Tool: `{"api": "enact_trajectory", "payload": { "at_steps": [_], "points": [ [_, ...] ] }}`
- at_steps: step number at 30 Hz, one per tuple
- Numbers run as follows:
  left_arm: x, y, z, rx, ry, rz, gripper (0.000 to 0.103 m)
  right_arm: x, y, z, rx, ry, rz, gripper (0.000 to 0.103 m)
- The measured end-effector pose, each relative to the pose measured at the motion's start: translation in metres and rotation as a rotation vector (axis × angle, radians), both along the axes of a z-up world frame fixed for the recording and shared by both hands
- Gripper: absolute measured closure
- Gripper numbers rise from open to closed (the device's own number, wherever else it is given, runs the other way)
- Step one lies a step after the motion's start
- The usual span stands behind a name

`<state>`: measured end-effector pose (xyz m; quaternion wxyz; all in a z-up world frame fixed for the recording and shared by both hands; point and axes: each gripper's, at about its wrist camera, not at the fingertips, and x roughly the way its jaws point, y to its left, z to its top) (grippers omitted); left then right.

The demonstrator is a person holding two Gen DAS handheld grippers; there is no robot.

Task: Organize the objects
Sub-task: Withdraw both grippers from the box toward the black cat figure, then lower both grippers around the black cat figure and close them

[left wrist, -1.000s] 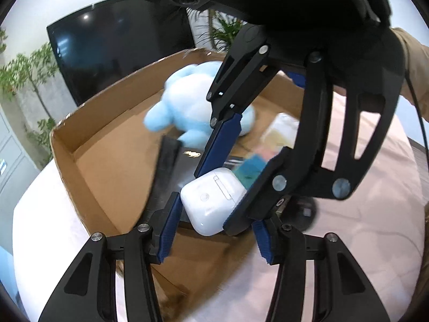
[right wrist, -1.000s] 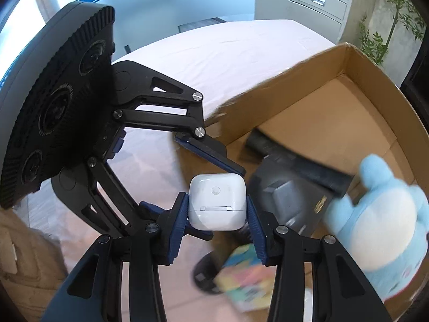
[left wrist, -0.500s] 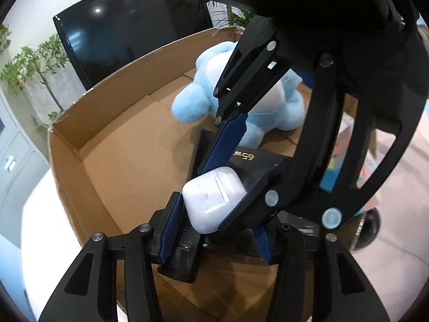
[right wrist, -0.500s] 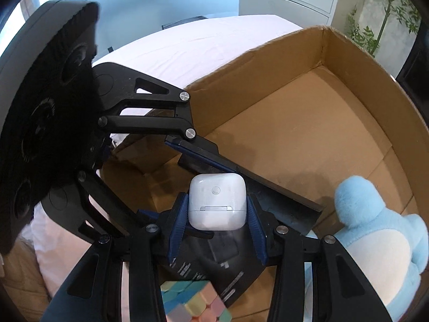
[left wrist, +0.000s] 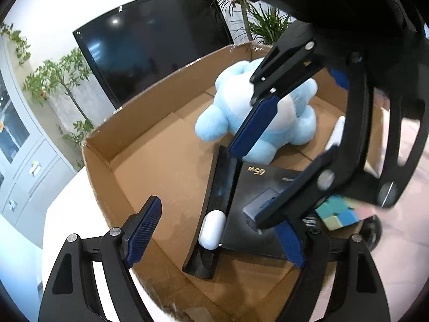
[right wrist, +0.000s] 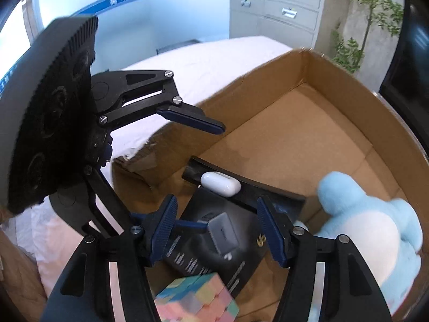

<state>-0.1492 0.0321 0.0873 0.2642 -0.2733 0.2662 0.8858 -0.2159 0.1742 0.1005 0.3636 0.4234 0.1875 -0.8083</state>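
A white earbud case (left wrist: 211,229) lies in the cardboard box (left wrist: 150,102), in the groove beside a black charger box (left wrist: 257,185). It also shows in the right wrist view (right wrist: 221,183). My left gripper (left wrist: 217,230) is open and empty, its jaws wide apart over the box's near wall. My right gripper (right wrist: 218,228) is open and empty just above the black charger box (right wrist: 214,241), with the case beyond its fingertips. Its black frame crosses the left wrist view (left wrist: 348,134).
A blue plush toy (left wrist: 268,115) sits at the far side of the box; it also shows in the right wrist view (right wrist: 375,230). A pastel puzzle cube (right wrist: 195,297) lies near the charger box. The box stands on a white-covered table (right wrist: 203,64). A dark TV screen (left wrist: 150,51) stands behind.
Both grippers held the earbud case over the box. Both have opened, and the case now lies in the box beside the black charger box.
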Motion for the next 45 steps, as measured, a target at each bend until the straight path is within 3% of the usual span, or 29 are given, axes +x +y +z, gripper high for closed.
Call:
{"api": "enact_trajectory", "payload": {
  "at_steps": [2, 8, 13, 17, 21, 28, 39, 45],
  "points": [
    [0.010, 0.000, 0.004, -0.004, 0.012, -0.001, 0.022, 0.008, 0.001, 0.004, -0.011, 0.020, -0.003, 0.042],
    [0.066, -0.001, 0.015, 0.013, 0.060, -0.026, 0.021, 0.080, 0.019, 0.014, -0.084, 0.082, 0.000, 0.041],
    [0.127, 0.016, -0.014, -0.010, -0.013, -0.172, 0.020, 0.122, 0.025, -0.030, -0.077, 0.063, 0.011, 0.040],
    [0.148, 0.037, -0.050, -0.068, -0.063, -0.224, 0.020, 0.130, 0.029, -0.069, -0.094, -0.014, -0.012, 0.040],
    [0.138, 0.045, -0.074, -0.061, -0.124, -0.202, 0.020, 0.125, 0.041, -0.088, -0.148, -0.072, -0.077, 0.040],
    [0.108, 0.045, -0.087, 0.008, -0.219, -0.189, 0.020, 0.113, 0.046, -0.111, -0.159, -0.115, -0.129, 0.040],
    [0.111, 0.062, -0.098, -0.018, -0.220, -0.235, 0.020, 0.099, 0.050, -0.125, -0.158, -0.129, -0.163, 0.039],
    [0.101, 0.061, -0.102, 0.046, -0.276, -0.245, 0.020, 0.097, 0.047, -0.129, -0.132, -0.122, -0.163, 0.037]
  ]
}}
